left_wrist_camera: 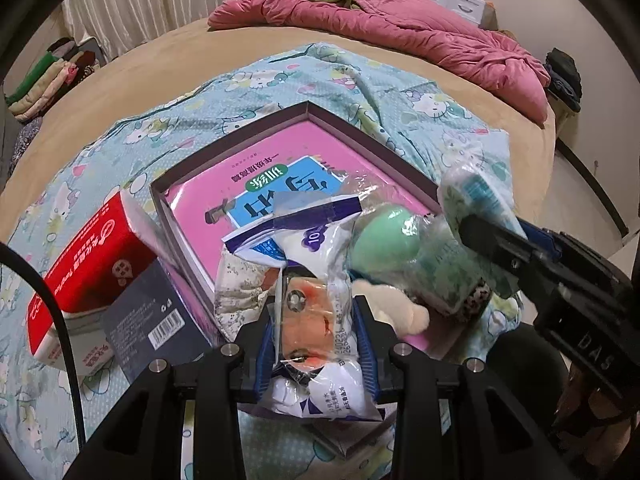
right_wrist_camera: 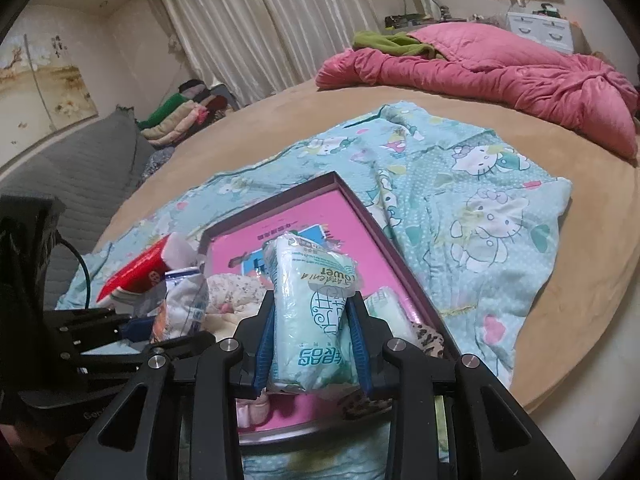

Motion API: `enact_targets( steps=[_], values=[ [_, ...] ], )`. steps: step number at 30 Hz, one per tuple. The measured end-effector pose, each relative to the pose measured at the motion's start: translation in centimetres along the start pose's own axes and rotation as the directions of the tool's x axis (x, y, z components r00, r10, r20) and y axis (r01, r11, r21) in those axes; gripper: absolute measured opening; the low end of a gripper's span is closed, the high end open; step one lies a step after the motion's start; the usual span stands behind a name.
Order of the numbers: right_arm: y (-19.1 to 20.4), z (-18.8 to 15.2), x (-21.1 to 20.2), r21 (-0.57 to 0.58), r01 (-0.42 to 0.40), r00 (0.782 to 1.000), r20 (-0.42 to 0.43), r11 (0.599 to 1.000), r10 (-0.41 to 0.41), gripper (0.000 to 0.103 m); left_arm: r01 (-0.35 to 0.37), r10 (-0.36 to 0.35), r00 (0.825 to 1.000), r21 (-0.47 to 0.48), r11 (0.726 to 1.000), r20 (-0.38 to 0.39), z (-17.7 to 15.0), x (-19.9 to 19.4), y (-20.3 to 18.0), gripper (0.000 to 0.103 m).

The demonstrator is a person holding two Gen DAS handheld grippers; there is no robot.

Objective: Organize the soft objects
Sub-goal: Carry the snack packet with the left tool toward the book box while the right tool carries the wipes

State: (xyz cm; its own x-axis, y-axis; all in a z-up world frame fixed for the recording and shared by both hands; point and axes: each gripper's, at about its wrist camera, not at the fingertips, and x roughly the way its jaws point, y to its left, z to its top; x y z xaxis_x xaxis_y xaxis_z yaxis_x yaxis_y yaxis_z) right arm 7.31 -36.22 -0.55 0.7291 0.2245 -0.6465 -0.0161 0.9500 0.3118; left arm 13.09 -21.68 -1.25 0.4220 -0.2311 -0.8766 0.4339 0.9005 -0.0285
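My left gripper (left_wrist_camera: pixel 318 340) is shut on a white and purple plastic packet (left_wrist_camera: pixel 316 280) with an orange picture, held over the near end of a shallow purple box (left_wrist_camera: pixel 256 128). A pink book (left_wrist_camera: pixel 248 200) lies flat in that box. My right gripper (right_wrist_camera: pixel 312 344) is shut on a pale green tissue pack (right_wrist_camera: pixel 312 300), held upright above the same box (right_wrist_camera: pixel 384 224). From the left wrist that pack (left_wrist_camera: pixel 472 208) and the right gripper's fingers (left_wrist_camera: pixel 496 244) show at the right. A green round soft thing (left_wrist_camera: pixel 384 236), a cream plush (left_wrist_camera: pixel 396 304) and a floral cloth (left_wrist_camera: pixel 240 280) lie in the box's near end.
A red tissue box (left_wrist_camera: pixel 88 256) and a dark grey carton (left_wrist_camera: pixel 152 320) lie left of the purple box on a cartoon-cat blanket (right_wrist_camera: pixel 480 216). A pink quilt (right_wrist_camera: pixel 500 76) is heaped at the bed's far side. Folded clothes (right_wrist_camera: pixel 180 116) are stacked by the curtain.
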Motion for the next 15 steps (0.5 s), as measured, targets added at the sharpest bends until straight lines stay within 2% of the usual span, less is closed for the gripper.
enact_targets(
  steps=[9, 15],
  values=[
    [0.5, -0.2, 1.7, -0.044, 0.044, 0.999, -0.020, 0.998, -0.045, 0.034, 0.014, -0.014, 1.000, -0.013, 1.000, -0.004, 1.1, 1.1, 0.5, 0.037],
    [1.2, -0.1, 3.1, -0.077, 0.039, 0.999, -0.027, 0.996, -0.041, 0.034, 0.027, -0.027, 1.000, -0.022, 0.999, -0.008, 1.9, 1.8, 0.9, 0.037]
  ],
)
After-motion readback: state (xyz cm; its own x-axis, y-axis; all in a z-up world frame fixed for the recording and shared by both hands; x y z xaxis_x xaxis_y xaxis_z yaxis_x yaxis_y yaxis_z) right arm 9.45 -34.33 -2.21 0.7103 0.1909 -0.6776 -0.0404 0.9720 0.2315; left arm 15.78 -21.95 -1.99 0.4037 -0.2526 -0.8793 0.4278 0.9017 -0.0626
